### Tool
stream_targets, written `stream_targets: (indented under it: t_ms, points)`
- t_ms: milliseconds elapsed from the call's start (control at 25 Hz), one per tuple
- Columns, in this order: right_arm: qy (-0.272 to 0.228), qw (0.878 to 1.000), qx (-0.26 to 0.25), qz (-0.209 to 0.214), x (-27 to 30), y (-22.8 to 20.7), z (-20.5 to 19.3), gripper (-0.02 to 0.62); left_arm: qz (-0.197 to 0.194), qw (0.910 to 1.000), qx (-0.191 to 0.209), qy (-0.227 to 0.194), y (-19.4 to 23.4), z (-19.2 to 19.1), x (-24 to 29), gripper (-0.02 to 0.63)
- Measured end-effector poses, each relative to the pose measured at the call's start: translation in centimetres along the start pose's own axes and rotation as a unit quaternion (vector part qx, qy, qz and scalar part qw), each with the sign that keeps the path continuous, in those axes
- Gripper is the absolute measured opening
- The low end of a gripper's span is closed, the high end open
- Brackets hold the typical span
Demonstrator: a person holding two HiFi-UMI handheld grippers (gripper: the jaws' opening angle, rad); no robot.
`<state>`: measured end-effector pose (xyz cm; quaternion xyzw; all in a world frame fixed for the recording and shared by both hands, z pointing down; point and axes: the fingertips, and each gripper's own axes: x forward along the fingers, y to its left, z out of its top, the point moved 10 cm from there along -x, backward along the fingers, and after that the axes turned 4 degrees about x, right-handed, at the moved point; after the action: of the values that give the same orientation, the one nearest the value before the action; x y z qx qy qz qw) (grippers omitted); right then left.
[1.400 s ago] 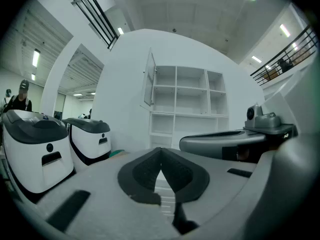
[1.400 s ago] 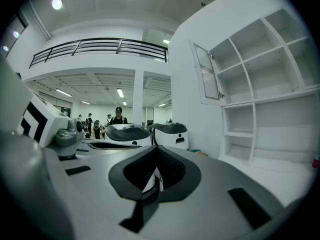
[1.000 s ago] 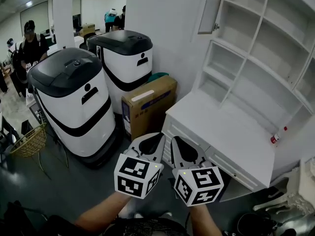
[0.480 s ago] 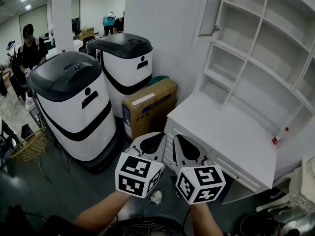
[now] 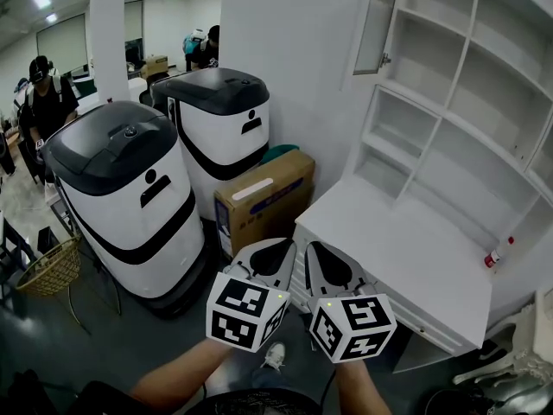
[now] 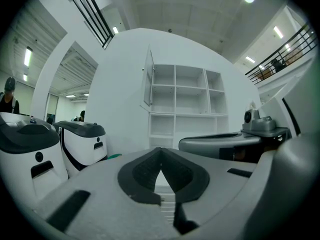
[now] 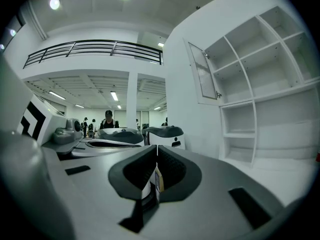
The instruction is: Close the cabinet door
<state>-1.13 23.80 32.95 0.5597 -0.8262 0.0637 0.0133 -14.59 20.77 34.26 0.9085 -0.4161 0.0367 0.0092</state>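
Observation:
The white cabinet door (image 5: 378,20) stands swung open at the upper left corner of the white shelf unit (image 5: 467,102), high above both grippers. It also shows as the door (image 6: 148,81) in the left gripper view and as the door (image 7: 202,74) in the right gripper view. My left gripper (image 5: 283,245) and right gripper (image 5: 313,246) are held side by side, level, in front of the white counter (image 5: 406,249) and well short of the door. The jaw tips of the left gripper (image 6: 161,151) meet with nothing between them. The right gripper (image 7: 157,148) is also shut and empty.
Two white-and-black machines (image 5: 130,188) (image 5: 220,111) stand to the left, with a cardboard box (image 5: 263,188) between them and the counter. A wicker basket (image 5: 52,266) sits on the floor far left. A red-capped bottle (image 5: 497,253) stands on the counter. A person (image 5: 43,93) stands in the background.
Both grippers have moved forward together a little toward the cabinet, and the head view has shifted with them. Both stay shut.

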Motion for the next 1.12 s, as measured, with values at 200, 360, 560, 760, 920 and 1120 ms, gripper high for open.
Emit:
stream_targets:
  t_ms: [200,360,560,760,920,1120]
  points:
    - [-0.002,1.0,-0.001,-0.008,3.2,-2.7,0.5,0.021,-0.009,0.9999,0.005,0.003,1.7,0.2,4.1,0.011]
    - [0.002,1.0,0.003,-0.012,6.1,-5.4,1.1,0.021,-0.012,0.9999,0.006,0.01,3.3,0.6,7.9,0.011]
    - [0.002,1.0,0.012,-0.015,9.8,-9.0,2.4,0.021,-0.012,0.9998,0.002,0.014,5.2,1.3,12.7,0.012]
    - [0.008,1.0,0.009,-0.007,13.4,-12.2,3.2,0.021,-0.008,0.9998,-0.004,0.019,6.8,1.7,17.6,0.012]
    - [0.005,1.0,0.007,-0.003,15.9,-15.2,4.3,0.021,-0.004,0.9998,-0.001,0.017,7.7,2.5,21.2,0.012]
    - [-0.006,1.0,0.009,0.002,18.2,-18.3,5.6,0.021,0.002,0.9998,0.006,0.017,8.7,3.7,25.0,0.012]
